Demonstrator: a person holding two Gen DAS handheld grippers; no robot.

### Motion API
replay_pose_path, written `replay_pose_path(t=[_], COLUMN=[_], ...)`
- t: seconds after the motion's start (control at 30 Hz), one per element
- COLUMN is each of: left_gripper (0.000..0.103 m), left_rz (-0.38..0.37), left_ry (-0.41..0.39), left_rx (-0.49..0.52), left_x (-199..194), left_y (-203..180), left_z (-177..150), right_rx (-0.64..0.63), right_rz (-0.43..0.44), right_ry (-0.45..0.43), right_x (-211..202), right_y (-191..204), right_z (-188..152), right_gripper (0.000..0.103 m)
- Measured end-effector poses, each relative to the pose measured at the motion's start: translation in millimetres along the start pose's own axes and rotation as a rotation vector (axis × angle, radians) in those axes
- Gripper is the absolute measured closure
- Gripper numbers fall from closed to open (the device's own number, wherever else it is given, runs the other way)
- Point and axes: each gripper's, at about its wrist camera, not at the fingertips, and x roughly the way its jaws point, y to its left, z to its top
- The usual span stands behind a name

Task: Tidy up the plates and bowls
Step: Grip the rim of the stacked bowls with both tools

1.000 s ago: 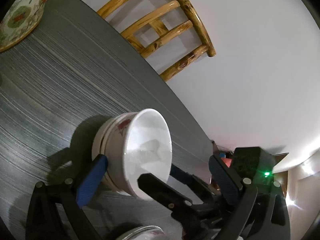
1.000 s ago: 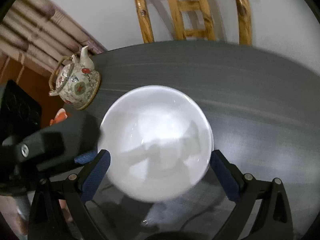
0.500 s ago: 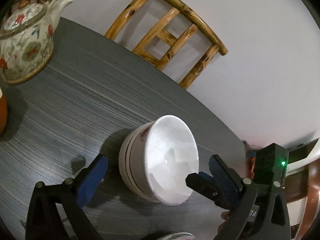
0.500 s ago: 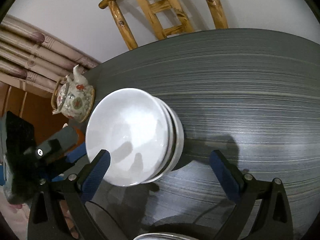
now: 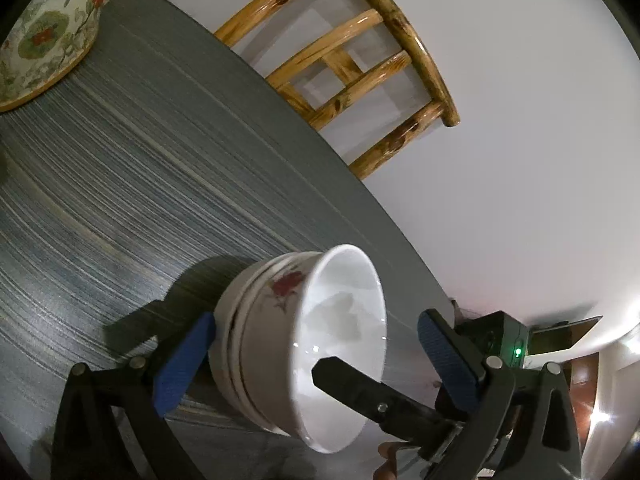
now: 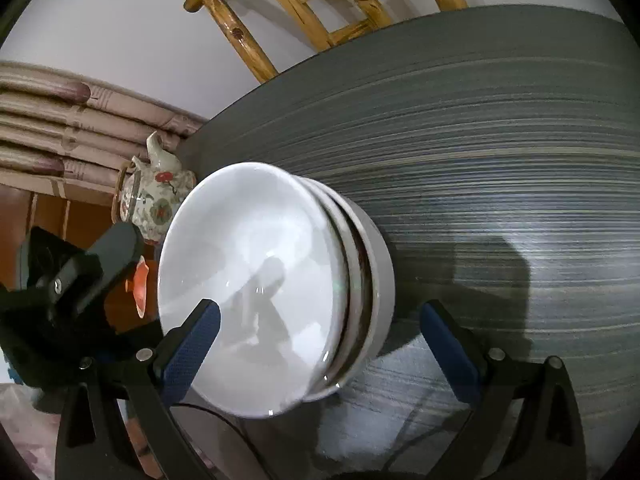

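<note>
White glazed rose-printed bowls point(image 5: 304, 344) now sit nested beside the floral teapot point(image 6: 154, 200), both grippers point(image 5: 316, 360) point(image 6: 320, 344) back alongside them, wide open, empty

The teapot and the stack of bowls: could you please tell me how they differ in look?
The teapot is patterned all over in green and red flowers; the stack of bowls is mostly white, one red flower showing. The teapot is one spouted piece; the stack of bowls is several nested. Both are glossy and stand on the grey table.
</note>
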Motion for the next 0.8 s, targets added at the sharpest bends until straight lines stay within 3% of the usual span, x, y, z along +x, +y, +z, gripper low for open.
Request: replay_pose_path(t=[0.5, 0.8], left_gripper=[0.0, 0.0], left_rz=[0.012, 0.036], left_ry=[0.006, 0.013], left_rx=[-0.022, 0.022], left_x=[14, 15], left_y=[10, 4], left_z=[-2, -9], right_rx=[-0.053, -0.121], right_rz=[0.055, -0.005], right_ry=[0.03, 0.026], right_x=[19, 20], right_y=[9, 20], right_z=[2, -8], right_gripper=[0.002, 0.002])
